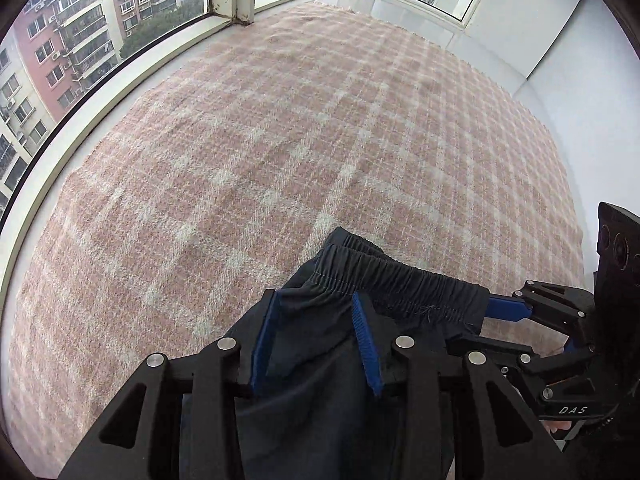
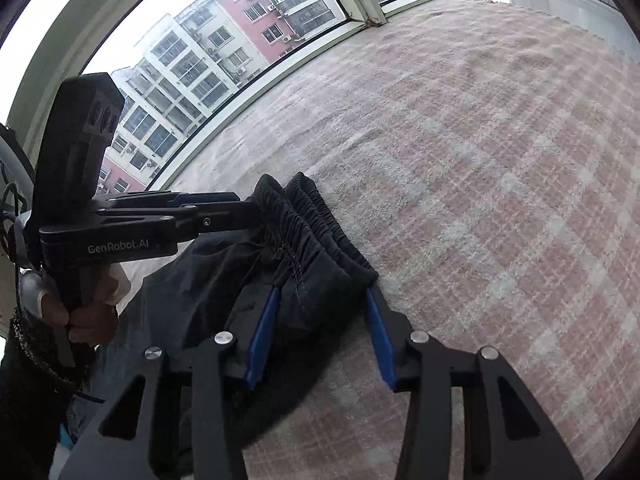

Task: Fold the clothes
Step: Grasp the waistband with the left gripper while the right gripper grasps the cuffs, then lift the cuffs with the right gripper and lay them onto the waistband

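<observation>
Dark shorts [image 1: 340, 360] are held by their elastic waistband [image 1: 400, 284] between the two hand-held grippers. In the left wrist view, the left hand-held gripper [image 1: 316, 344] is seen with its blue pads [image 1: 366, 344] parted and cloth bunched between them; whether the cloth is pinched cannot be told. The right hand-held gripper [image 1: 508, 312] is seen just to its right, at the waistband's far end. In the right wrist view, the waistband edge [image 2: 320, 232] lies between that gripper's parted pads [image 2: 378, 336], and a firm grip cannot be confirmed. Ahead of both, a pink plaid blanket [image 1: 300, 140] is spread wide and flat. Its far edge is bounded by a white sill [image 1: 132, 92] under the window [image 1: 100, 8]; a white wall [image 1: 560, 40] closes the far right.
</observation>
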`<state>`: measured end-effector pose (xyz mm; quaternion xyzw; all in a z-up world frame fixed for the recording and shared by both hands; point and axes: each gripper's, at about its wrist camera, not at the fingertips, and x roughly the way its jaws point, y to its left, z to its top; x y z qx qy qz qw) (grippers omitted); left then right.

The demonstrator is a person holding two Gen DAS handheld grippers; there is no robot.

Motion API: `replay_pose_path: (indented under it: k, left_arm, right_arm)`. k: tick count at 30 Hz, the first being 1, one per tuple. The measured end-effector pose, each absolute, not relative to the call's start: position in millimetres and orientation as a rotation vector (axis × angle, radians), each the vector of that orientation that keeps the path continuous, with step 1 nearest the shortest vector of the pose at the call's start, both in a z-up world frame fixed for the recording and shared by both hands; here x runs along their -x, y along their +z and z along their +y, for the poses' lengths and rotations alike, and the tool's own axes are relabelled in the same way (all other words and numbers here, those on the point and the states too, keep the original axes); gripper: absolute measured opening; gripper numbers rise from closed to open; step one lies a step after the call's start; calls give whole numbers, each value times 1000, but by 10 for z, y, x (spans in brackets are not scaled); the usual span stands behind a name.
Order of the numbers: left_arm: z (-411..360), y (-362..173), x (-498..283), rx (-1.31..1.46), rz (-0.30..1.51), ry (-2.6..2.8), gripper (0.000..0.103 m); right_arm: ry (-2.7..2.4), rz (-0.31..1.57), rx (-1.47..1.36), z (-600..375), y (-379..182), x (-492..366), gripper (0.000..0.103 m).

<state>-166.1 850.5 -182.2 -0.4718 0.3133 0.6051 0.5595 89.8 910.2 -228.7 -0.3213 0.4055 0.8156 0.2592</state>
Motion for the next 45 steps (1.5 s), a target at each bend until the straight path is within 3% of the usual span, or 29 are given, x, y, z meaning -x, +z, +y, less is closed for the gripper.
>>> replay_pose_path:
  k: [5, 7, 8, 11, 14, 22, 31, 37, 45]
  left_arm:
    - [8489, -1915, 1600, 1122, 725, 1419, 36]
    - [8453, -1911, 1611, 1134, 699, 1415, 36]
    - [8430, -1898, 1637, 1149, 689, 1415, 36]
    - [8272, -1762, 1768, 1180, 657, 1441, 35]
    - [7863, -1402, 1885, 1175, 587, 1504, 35]
    - [5377, -378, 2323, 1165, 581, 1907, 37]
    - [2063, -23, 2076, 1401, 390, 2397, 38]
    - [754, 60, 1654, 1385, 279, 2488, 43]
    - [-205, -114, 1562, 1378, 272, 2387, 43]
  right_arm:
    - [2233, 986, 913, 9042, -2251, -726, 57]
    - [2237, 935, 930, 9020, -2256, -645, 49]
    - [2246, 935, 937, 9022, -2274, -614, 27]
    - [2267, 995, 913, 9037, -2297, -636, 16]
    - [2274, 1058, 856, 9045, -2245, -717, 13]
    - [2382, 996, 735, 8745, -1675, -671, 12]
    - [2606, 714, 733, 7619, -787, -156, 12]
    - [2751, 580, 777, 6267, -558, 352, 12]
    - [2878, 490, 904, 4131, -751, 1371, 12]
